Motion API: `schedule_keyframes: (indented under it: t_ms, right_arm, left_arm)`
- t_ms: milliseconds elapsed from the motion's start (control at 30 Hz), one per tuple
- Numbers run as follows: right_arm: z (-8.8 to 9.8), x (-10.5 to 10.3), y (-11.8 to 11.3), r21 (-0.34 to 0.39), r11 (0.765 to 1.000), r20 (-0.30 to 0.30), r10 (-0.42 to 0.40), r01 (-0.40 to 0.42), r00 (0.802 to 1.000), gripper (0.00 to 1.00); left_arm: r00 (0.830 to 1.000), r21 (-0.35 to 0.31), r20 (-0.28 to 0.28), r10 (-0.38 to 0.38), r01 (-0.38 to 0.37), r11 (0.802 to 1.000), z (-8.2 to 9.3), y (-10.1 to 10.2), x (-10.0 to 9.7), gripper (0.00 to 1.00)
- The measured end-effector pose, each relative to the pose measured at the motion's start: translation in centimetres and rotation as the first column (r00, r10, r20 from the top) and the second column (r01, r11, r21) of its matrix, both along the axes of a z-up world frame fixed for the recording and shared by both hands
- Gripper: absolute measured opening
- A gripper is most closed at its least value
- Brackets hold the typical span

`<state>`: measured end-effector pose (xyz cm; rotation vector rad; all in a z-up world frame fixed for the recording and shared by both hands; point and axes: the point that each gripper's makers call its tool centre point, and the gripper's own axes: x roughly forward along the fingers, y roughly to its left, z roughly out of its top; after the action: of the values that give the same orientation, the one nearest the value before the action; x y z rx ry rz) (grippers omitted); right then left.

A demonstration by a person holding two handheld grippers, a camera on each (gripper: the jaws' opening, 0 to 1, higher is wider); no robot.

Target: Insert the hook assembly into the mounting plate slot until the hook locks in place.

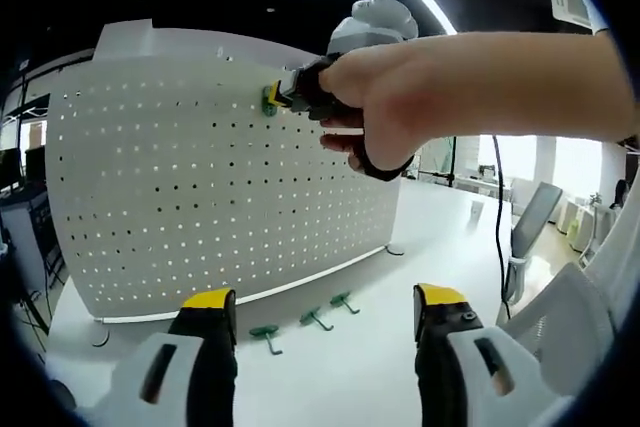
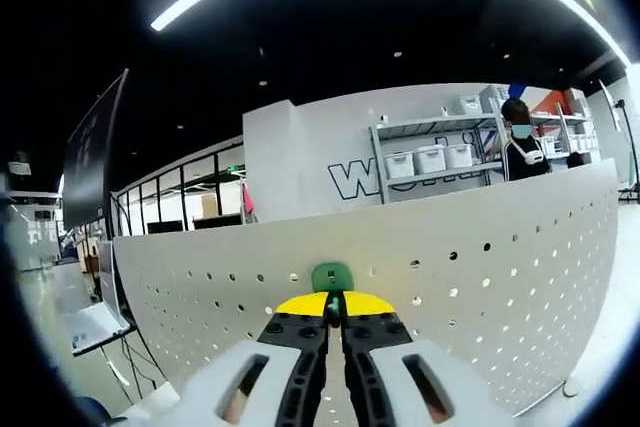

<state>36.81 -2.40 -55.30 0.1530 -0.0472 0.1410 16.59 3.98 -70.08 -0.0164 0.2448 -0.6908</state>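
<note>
Hook in hand: my right tongs point(image 2: 335, 309) are clenched on a small green hook point(image 2: 332, 276), pinching it between the yellow tips with its head poking out past them, right against the pegboard point(image 2: 480, 247) near that board's top edge.
Same hook from the other side: in the left gripper view the right tongs point(image 1: 283, 95) press the green hook point(image 1: 268, 101) at the pegboard point(image 1: 200, 187) in its upper rows, a hand point(image 1: 385, 97) wrapped round the handle.
Left tongs: my left tongs point(image 1: 325, 312) hang released, jaws wide apart, nothing between them, low in front of the pegboard's foot.
Spare hooks: three more green hooks point(image 1: 266, 335) point(image 1: 315, 319) point(image 1: 345, 300) lie on the white table point(image 1: 340, 367) just before the pegboard's lower edge.
Handling: I judge the hook light, stiff moulded plastic, smooth enough to twist in a pinch; it should bear a firm push but its thin prongs could snap if levered sideways.
Where to hold: on the flat body behind the head, as I have it now, leaving the prongs free to enter the holes.
Seating: I cannot tell whether the prongs are already in the holes or only touching the face.
Risk: the pegboard stands upright on small feet and may rock back under a hard push.
</note>
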Motion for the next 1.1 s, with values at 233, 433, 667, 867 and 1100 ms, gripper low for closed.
schedule_keyframes:
  t_ms: [233,433,667,867,1100]
  right_arm:
    - [-0.1,-0.3,-0.1,0.008,1.0,0.003,0.001,-0.001,1.0,0.01]
    - [0.0,-0.5,0.1,0.026,0.999,-0.006,0.028,-0.028,1.0,0.05]
    - [-0.5,-0.7,1.0,0.03,0.998,-0.021,0.059,-0.058,0.998,0.13]
    - [-0.8,-0.5,1.4,0.038,0.997,-0.035,0.07,-0.069,0.997,0.14]
    - [-1.0,-0.6,1.5,0.045,0.995,-0.044,0.087,-0.085,0.995,0.2]
  left_arm:
    - [1.0,-0.008,-0.001,0.008,-0.008,1.0,-0.1,0.3,-0.1,0.74]
    - [1.0,-0.011,-0.003,0.013,-0.013,1.0,-0.1,0.5,0.0,0.74]
    - [1.0,-0.012,-0.004,0.02,-0.02,1.0,-0.1,0.8,0.0,0.73]
    - [1.0,-0.012,-0.005,0.029,-0.029,1.0,0.0,1.1,0.1,0.73]
    - [1.0,-0.009,-0.009,0.023,-0.023,1.0,-0.1,0.8,0.0,0.73]
